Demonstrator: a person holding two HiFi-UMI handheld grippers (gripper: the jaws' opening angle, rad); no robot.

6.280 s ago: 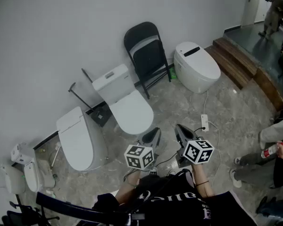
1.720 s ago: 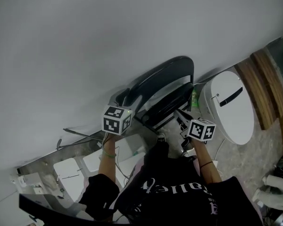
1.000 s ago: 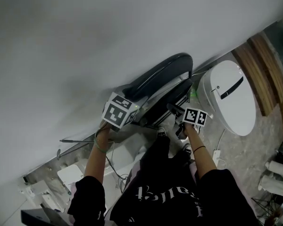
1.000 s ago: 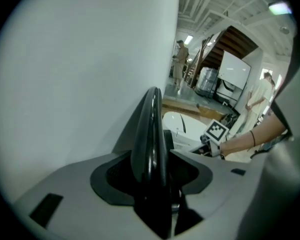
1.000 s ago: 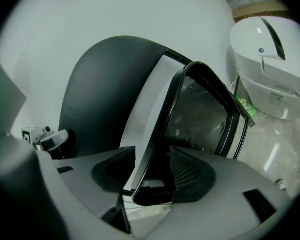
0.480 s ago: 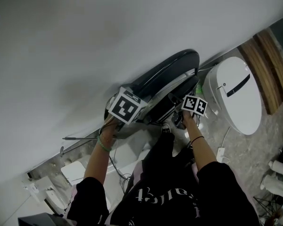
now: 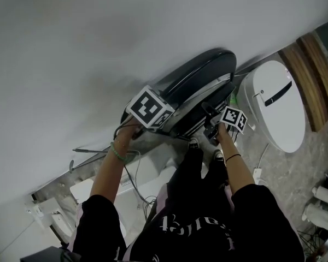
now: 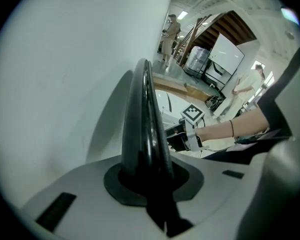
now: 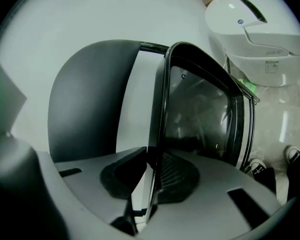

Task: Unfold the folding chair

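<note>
The black folding chair (image 7: 202,70) leans folded against the grey wall, seen from above in the head view. My left gripper (image 7: 164,119) points steeply down onto the left end of its top rail. In the left gripper view the black rail (image 8: 142,114) runs up between the pads of that gripper (image 8: 150,184), whose jaws are closing on it. My right gripper (image 7: 209,112) is at the seat's upper edge. In the right gripper view the thin seat rim (image 9: 162,109) passes between the pads of the closing gripper (image 9: 152,179), with the backrest (image 9: 90,94) behind.
A white toilet (image 7: 273,105) stands right of the chair, close to my right hand. More white toilets (image 7: 147,173) sit at lower left. The person's shoes (image 7: 193,143) are just before the chair. A wooden step (image 7: 317,75) lies at far right.
Both grippers came in onto the chair and their jaws narrowed around it. The left one tipped downward over the top rail; the right one stayed near the seat edge.
</note>
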